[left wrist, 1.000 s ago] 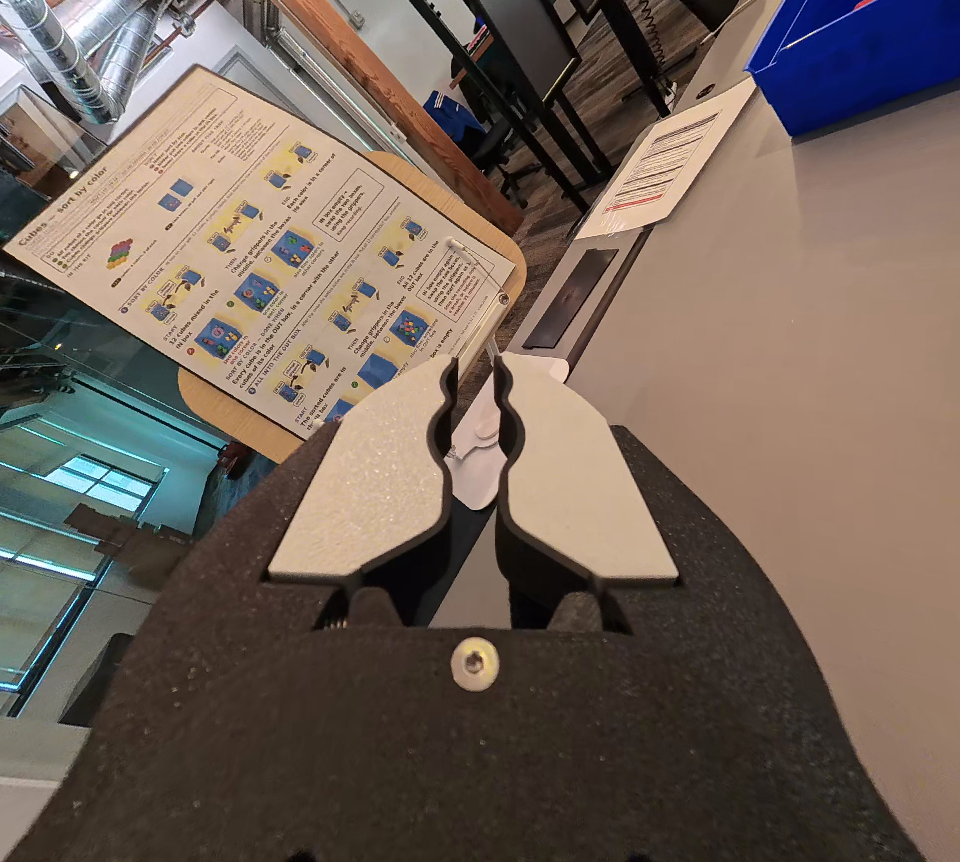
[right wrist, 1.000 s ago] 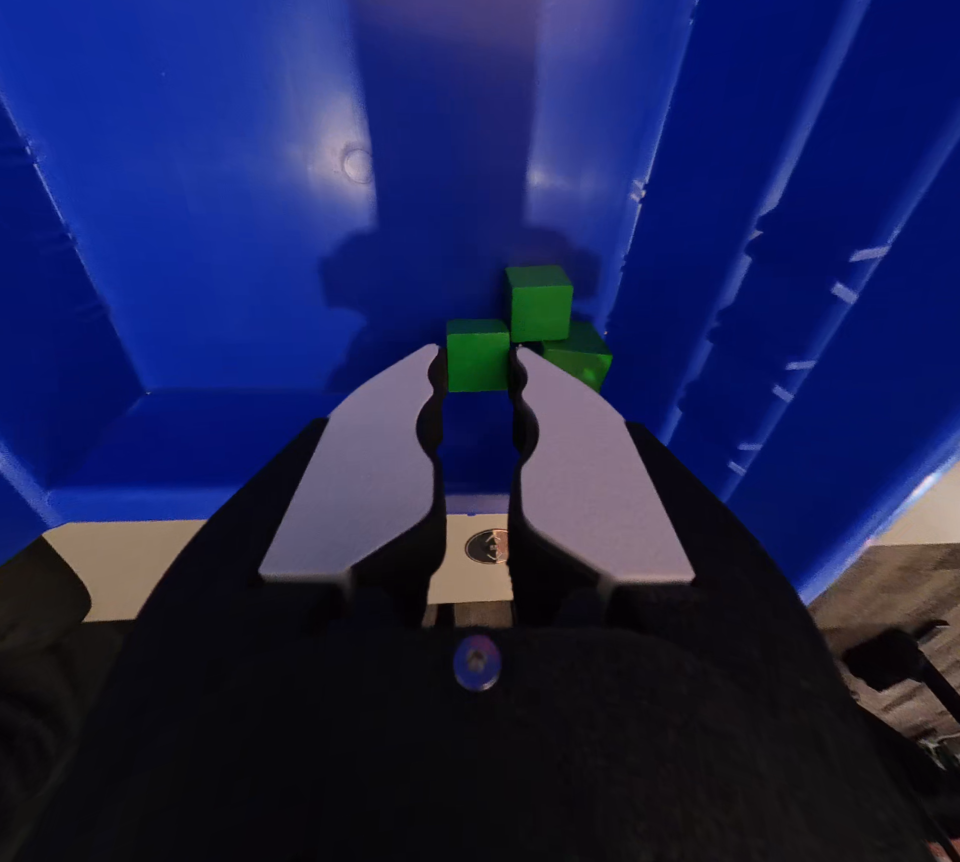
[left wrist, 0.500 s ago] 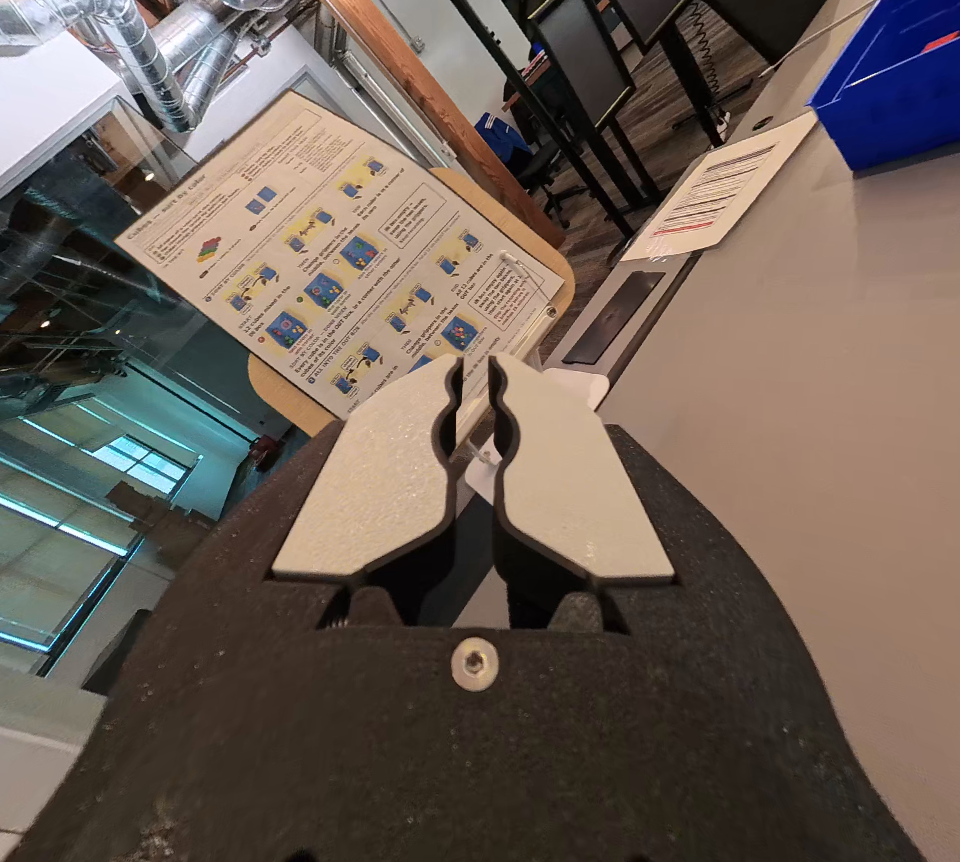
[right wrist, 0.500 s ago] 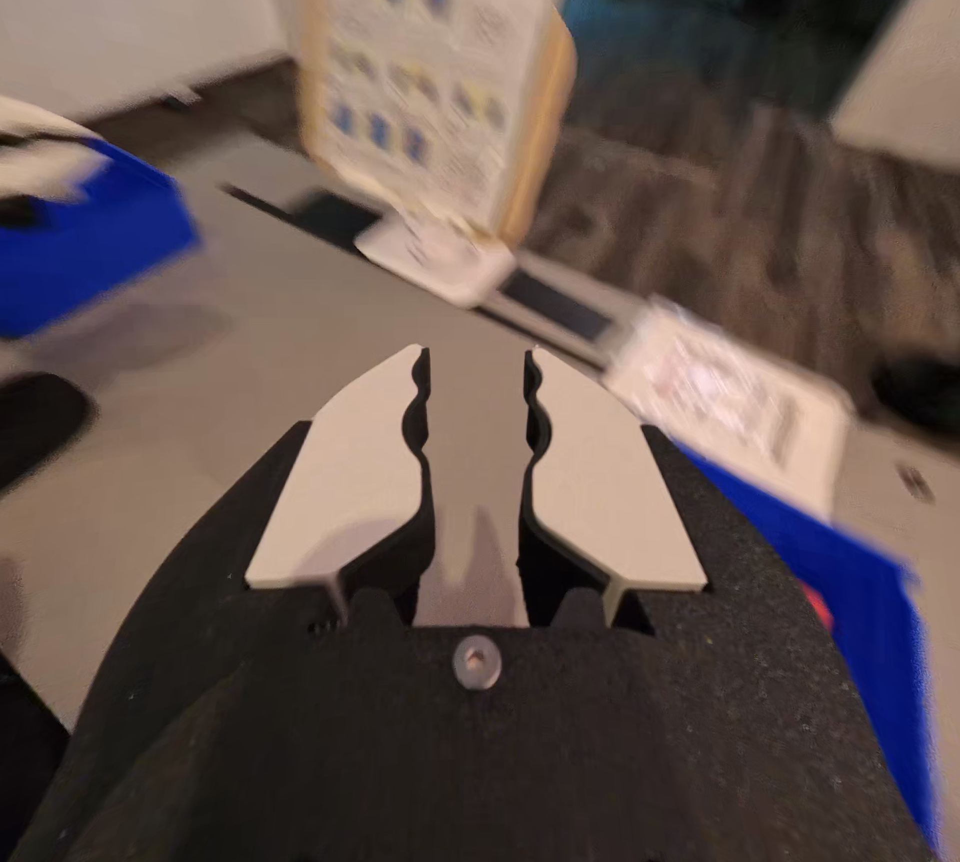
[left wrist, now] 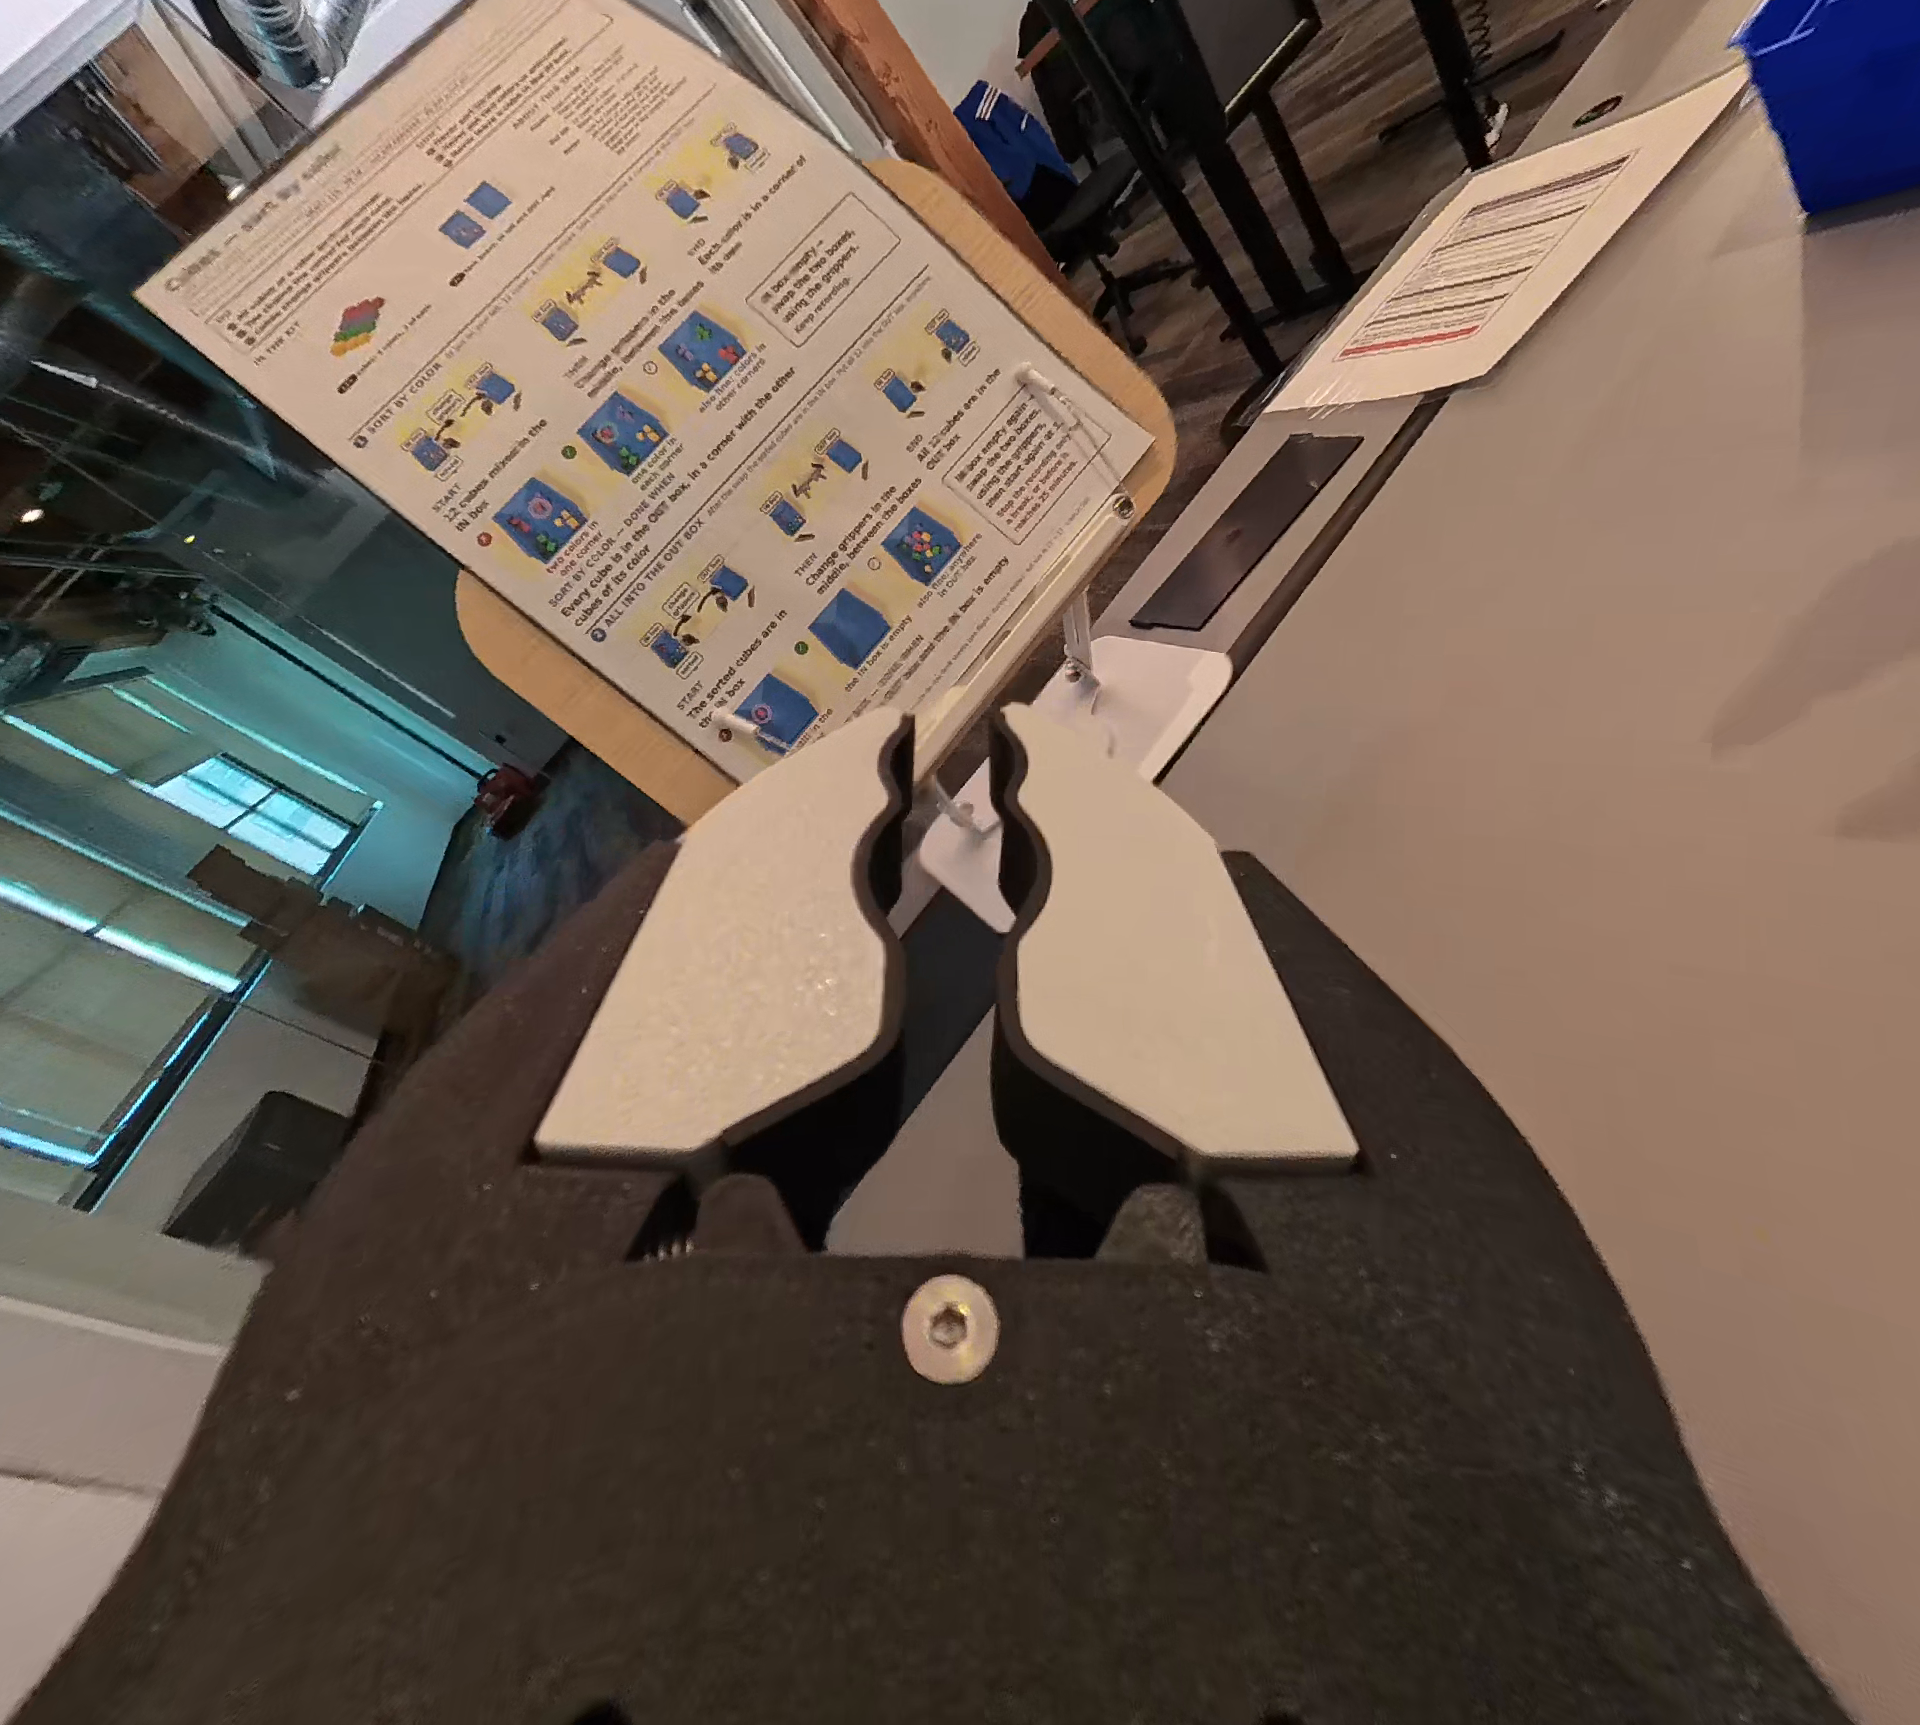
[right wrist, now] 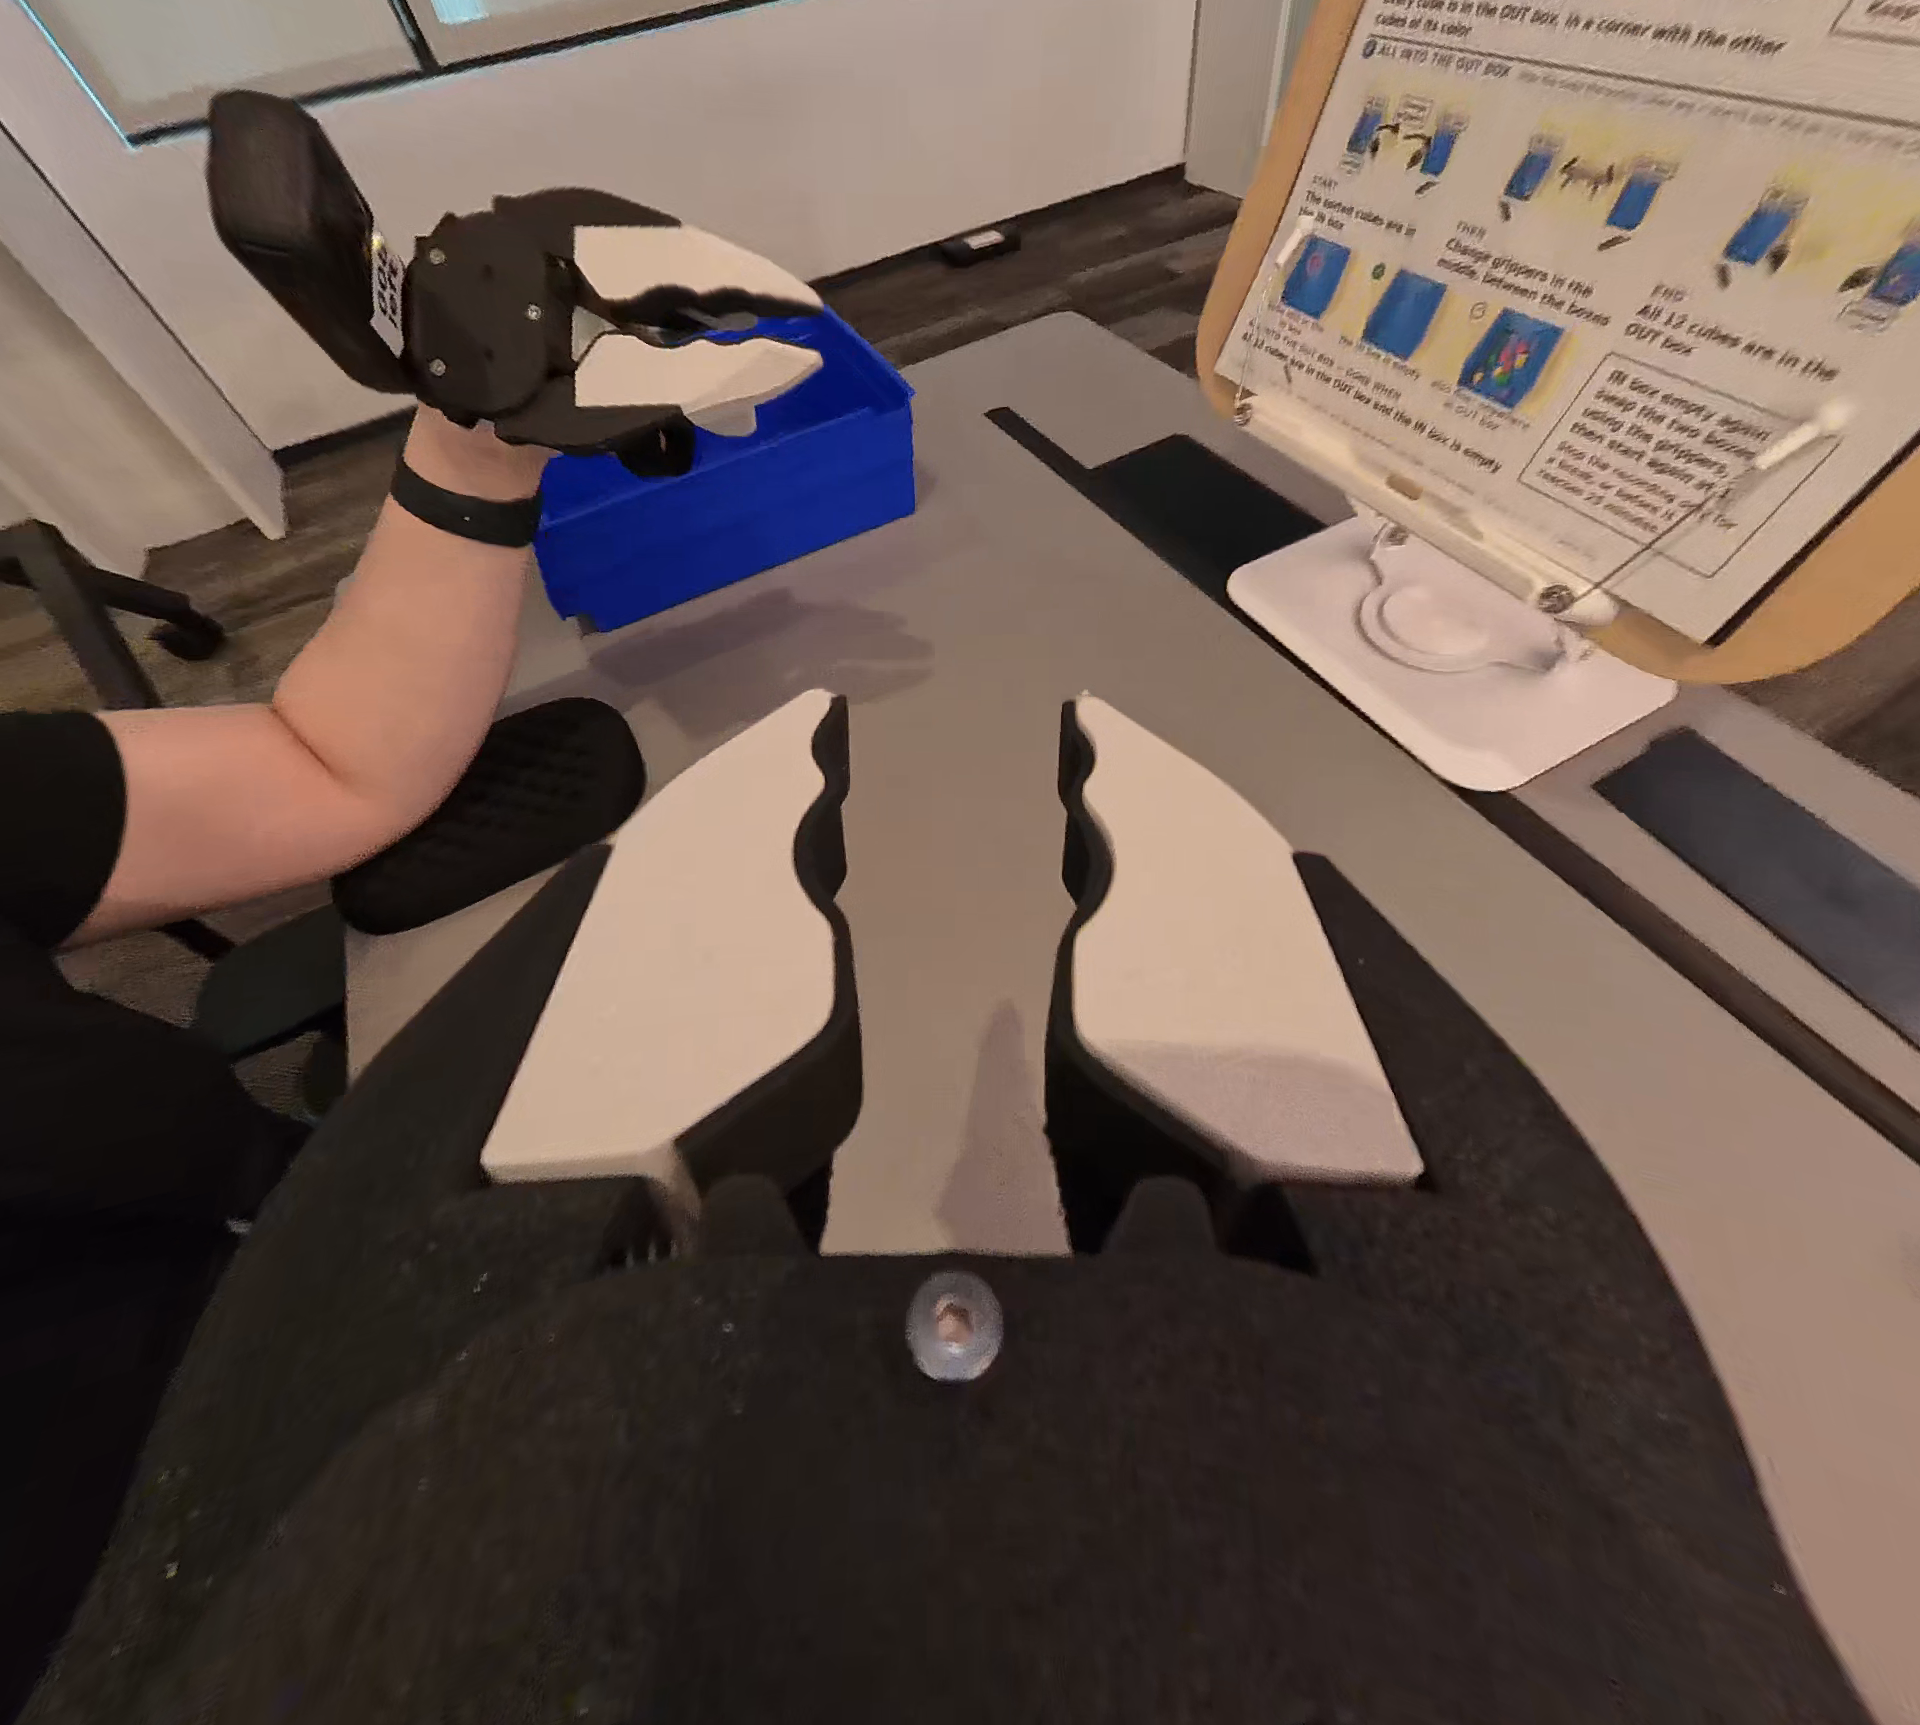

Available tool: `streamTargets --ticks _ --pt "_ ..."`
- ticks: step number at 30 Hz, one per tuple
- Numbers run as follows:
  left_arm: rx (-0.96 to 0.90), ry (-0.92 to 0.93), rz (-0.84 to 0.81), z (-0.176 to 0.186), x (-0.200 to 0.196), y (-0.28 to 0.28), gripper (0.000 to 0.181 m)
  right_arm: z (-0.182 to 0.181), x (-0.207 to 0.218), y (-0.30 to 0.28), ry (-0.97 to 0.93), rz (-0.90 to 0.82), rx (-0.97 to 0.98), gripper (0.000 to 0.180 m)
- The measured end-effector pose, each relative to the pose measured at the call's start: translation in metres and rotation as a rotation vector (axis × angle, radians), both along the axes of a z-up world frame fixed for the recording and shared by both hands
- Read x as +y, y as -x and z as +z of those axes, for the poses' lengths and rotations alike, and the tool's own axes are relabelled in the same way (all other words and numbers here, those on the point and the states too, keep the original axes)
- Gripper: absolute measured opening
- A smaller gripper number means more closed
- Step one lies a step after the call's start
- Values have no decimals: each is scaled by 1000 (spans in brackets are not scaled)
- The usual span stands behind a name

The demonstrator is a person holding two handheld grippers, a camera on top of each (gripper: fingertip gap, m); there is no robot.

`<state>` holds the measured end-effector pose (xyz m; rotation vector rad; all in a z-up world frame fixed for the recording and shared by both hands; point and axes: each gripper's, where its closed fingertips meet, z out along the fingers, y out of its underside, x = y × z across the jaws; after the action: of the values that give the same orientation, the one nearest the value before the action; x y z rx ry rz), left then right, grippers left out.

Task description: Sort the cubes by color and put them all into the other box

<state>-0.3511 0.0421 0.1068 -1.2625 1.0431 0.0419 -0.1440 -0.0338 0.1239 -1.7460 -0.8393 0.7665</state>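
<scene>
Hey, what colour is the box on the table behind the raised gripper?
Blue. The box shows best in the right wrist view, behind the left gripper.

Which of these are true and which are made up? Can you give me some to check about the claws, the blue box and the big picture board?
1. The right gripper holds a green cube. False: its fingers are apart with nothing between them.
2. The left gripper is up in the air, above the table. True.
3. A blue box sits on the table. True.
4. The instruction board lies flat on the table. False: it leans upright on a white stand.
</scene>
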Motion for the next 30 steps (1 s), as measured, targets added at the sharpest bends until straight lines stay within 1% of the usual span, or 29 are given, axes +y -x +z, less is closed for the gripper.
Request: streamTargets --ticks 2,4,6,7,9,10,14,16,19,23,28,30 --pt "5 -30 69 11 -2 20 18 -3 4 0 18 18 19 38" --pt "6 -74 169 27 -7 53 21 -8 8 -3 27 15 13 38" --pt "95 -106 310 33 -10 100 21 -14 11 -9 42 3 -8 39" --pt "160 -93 369 27 -9 127 21 -16 12 -12 49 -6 -12 39" --pt "295 20 433 -1 -6 179 22 -15 16 -16 54 -18 1 39" --pt "349 103 429 -21 -4 201 23 -14 17 -17 63 -17 10 39" --pt "505 412 295 -105 -11 256 21 -16 20 -20 86 -15 13 39" --pt "558 486 281 -133 -11 278 23 -17 16 -17 97 15 12 39" --pt "593 597 274 -168 -7 296 24 -14 4 -10 118 97 67 38" --pt "678 639 255 -198 -1 307 24 -18 3 -13 143 104 78 38" --pt "683 692 238 -213 0 305 31 -20 4 -19 169 97 99 38" --pt "684 716 244 -219 1 305 37 -21 6 -20 173 91 98 38"
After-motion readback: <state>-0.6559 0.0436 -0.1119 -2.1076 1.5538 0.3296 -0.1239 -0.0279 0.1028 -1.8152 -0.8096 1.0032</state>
